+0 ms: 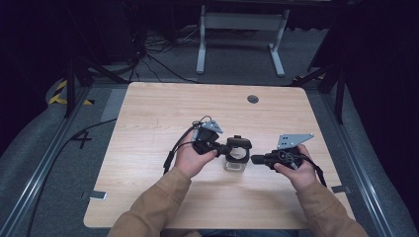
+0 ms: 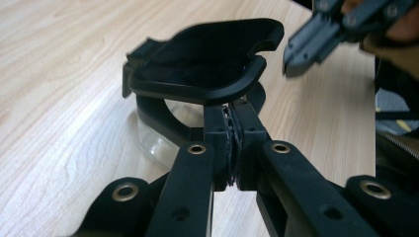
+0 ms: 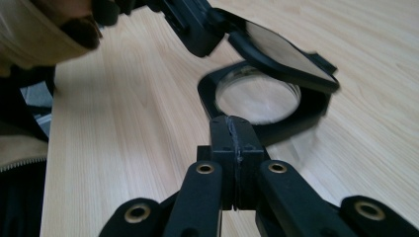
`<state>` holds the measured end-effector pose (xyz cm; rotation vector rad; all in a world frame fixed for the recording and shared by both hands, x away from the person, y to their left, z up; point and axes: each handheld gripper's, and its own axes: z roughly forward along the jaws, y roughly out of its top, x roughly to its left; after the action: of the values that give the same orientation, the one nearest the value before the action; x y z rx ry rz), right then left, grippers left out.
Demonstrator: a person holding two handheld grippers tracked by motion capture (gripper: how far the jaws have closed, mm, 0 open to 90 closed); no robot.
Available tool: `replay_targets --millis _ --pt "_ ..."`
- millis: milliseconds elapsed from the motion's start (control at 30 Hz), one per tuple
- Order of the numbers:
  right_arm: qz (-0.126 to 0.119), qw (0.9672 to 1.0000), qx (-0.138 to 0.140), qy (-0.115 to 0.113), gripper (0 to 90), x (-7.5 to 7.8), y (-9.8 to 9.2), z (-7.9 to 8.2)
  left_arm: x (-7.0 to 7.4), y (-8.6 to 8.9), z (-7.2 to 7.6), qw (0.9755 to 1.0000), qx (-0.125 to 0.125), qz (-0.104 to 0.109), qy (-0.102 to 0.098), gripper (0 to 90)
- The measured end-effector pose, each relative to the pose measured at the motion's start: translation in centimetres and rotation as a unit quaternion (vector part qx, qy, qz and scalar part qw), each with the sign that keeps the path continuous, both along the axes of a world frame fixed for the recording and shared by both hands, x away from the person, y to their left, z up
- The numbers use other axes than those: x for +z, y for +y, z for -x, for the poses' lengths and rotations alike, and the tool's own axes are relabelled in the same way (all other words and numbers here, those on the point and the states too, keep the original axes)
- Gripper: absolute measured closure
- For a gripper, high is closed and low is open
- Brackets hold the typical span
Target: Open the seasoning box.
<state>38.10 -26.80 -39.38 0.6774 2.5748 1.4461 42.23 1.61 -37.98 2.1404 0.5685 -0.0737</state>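
Holding the hinged black lid (image 2: 207, 54) raised, the left claw (image 2: 232, 143) pinches its edge above the clear jar (image 1: 236, 159) mid-worktop (image 1: 148, 123). The right claw (image 3: 236, 148), pressed together and empty, sits beside the jar's black collar (image 3: 212, 96); next, I judge, it should steady that collar.

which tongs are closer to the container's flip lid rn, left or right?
Left. The left tongs are shut on the raised black lid; the right tongs sit shut beside the clear container, just short of its collar.
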Motion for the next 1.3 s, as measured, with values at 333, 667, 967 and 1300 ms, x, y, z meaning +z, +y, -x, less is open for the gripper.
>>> replay_targets --millis 333,667,967,1300 --pt "-0.003 0.9999 -0.008 -0.008 90.0 -0.9 1.4 -0.3 0.6 0.1 -0.4 0.9999 0.005 0.010 -0.004 86.7" --pt "0.023 0.9996 0.017 -0.007 90.0 -1.5 2.4 0.3 1.9 -0.8 -1.4 0.9993 0.013 0.033 -0.009 85.1" --pt "-0.002 0.9998 -0.014 -0.014 90.0 -0.9 1.5 -0.4 2.5 -1.7 -3.1 0.9978 0.051 0.034 -0.026 85.2" --pt "-0.005 0.9999 -0.015 -0.005 90.0 -0.9 1.5 -0.5 2.3 -2.2 -4.3 0.9960 0.080 0.025 -0.029 86.3"
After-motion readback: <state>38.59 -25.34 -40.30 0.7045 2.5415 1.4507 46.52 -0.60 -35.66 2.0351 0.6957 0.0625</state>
